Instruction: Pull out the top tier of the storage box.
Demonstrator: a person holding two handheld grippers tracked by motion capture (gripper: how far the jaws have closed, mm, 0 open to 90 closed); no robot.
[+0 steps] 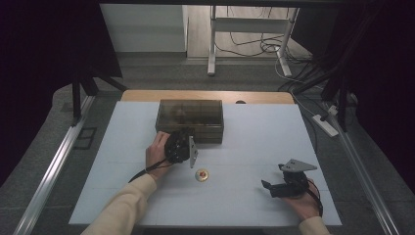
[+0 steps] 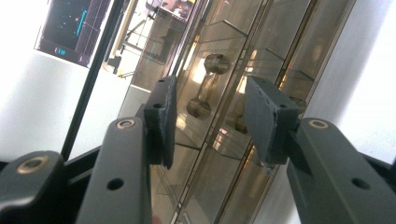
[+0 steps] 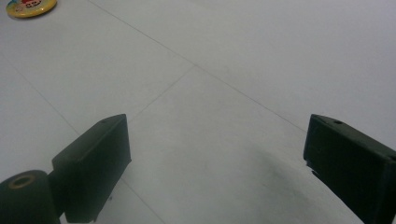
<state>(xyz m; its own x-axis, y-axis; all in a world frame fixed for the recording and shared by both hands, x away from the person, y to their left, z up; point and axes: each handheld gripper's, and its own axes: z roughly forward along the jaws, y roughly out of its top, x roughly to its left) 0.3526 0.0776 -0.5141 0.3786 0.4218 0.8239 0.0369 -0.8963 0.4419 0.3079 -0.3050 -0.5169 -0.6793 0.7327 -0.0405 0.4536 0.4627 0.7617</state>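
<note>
The white table [image 1: 254, 142] carries a smoky transparent box [image 1: 190, 119] toward its far edge, about midway across. The left hand-held gripper [image 1: 182, 142] is at the box's near face, its jaws spread with the box's tinted wall [image 2: 212, 93] close before them; whether they touch it cannot be told. The right hand-held gripper [image 1: 281, 185] rests near the near right corner, jaws spread wide over bare surface. A small round badge [image 1: 201, 175] lies between them, toward the near edge.
</note>
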